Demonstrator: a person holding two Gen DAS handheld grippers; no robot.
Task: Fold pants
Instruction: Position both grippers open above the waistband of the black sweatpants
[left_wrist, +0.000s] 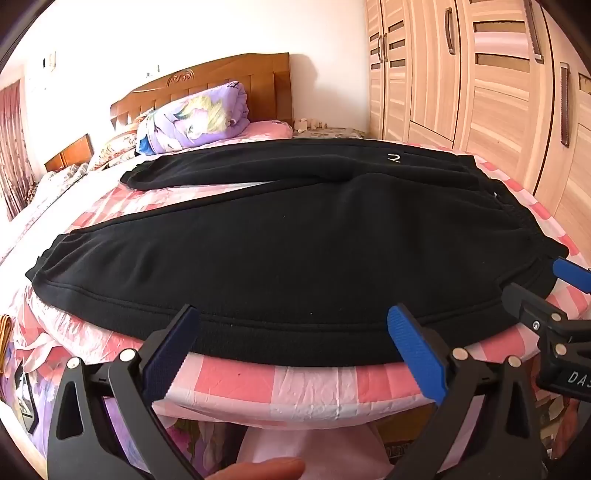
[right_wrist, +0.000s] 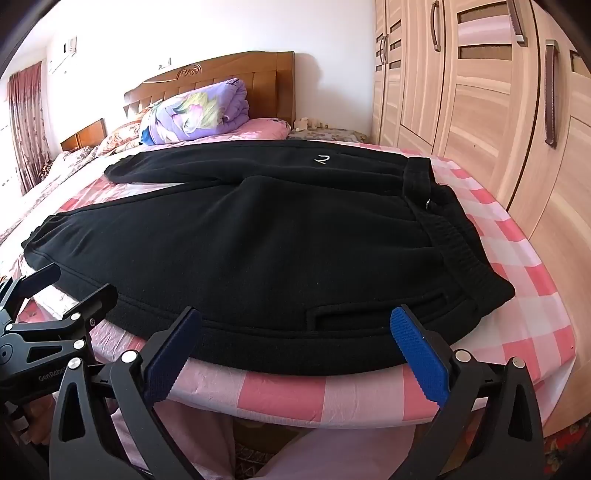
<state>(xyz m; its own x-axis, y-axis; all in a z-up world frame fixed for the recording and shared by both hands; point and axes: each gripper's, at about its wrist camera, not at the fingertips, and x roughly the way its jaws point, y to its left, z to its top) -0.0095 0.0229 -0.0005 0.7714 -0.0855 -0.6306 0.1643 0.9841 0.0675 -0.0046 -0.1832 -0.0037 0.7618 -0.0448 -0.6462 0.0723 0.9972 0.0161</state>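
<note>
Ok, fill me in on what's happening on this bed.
A person holds a gripper in each hand at the near edge of the bed, getting ready to fold a pair of black pants. The pants lie spread flat on the pink checked sheet, legs apart, waistband toward the wardrobe. The left gripper and the right gripper are both open at the near hem, holding nothing. No fold has been made yet. A rolled purple blanket sits by the headboard.

Right tool (left_wrist: 554, 295): cut off at the left wrist view's 3 o'clock edge.
White mark on pants (right_wrist: 320, 159): too small to read.
Bedside items (right_wrist: 308, 123): too small to tell.
</note>
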